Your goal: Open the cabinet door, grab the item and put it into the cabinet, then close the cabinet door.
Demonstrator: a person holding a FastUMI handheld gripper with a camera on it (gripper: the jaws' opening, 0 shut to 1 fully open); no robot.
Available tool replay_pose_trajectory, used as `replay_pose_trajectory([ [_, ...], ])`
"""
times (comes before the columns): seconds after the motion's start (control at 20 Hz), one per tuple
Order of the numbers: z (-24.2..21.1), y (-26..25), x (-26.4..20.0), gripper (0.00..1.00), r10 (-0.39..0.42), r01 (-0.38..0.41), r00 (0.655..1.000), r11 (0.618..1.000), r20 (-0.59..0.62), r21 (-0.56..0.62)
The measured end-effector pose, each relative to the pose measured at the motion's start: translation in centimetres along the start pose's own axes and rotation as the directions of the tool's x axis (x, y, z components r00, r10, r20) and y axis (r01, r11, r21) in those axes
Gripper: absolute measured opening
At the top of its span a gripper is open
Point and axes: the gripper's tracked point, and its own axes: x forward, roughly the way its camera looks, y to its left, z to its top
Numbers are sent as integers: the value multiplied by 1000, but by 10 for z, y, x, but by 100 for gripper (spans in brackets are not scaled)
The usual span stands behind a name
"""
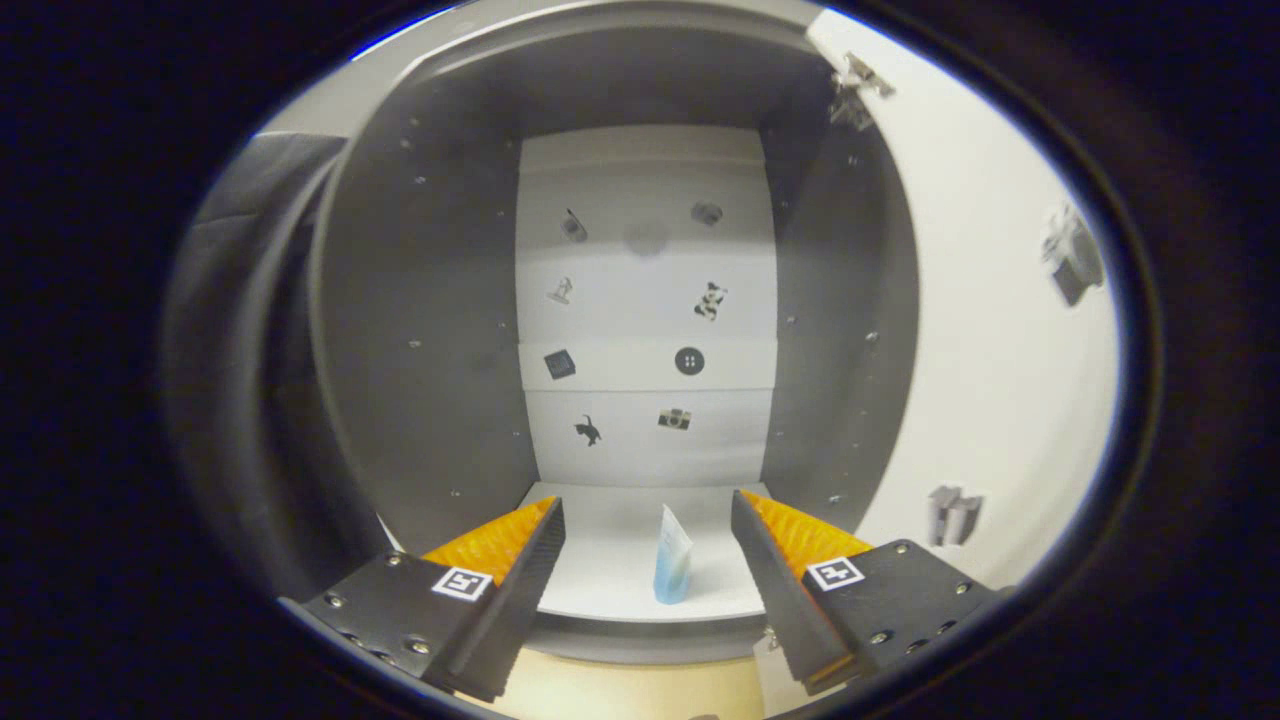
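**Tube standing inside the open cabinet**

The cabinet (440, 330) stands open, dark grey side walls framing a white back panel dotted with small picture stickers (689, 361): a cat, a camera, a button and others. Its white door (990, 330) is swung wide to the right, hinges showing. On the shelf floor, near the front edge, a small pale-blue squeeze tube (673, 560) stands upright on its cap; no writing is legible. The gripper (648, 545) faces straight in, fingers spread wide and holding nothing, the tube standing between their tips, touching neither.
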Motion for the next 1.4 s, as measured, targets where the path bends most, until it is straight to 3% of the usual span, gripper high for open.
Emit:
replay_pose_trajectory([
  [0.4,3,-6,-131,99,-137,145,986,987,98,-73],
  [0.7,-9,-38,-228,96,-298,305,945,951,132,-42],
  [1.1,-21,-96,-340,96,-517,516,841,855,158,48],
  [1.4,-25,-153,-384,96,-653,643,742,757,151,115],
])
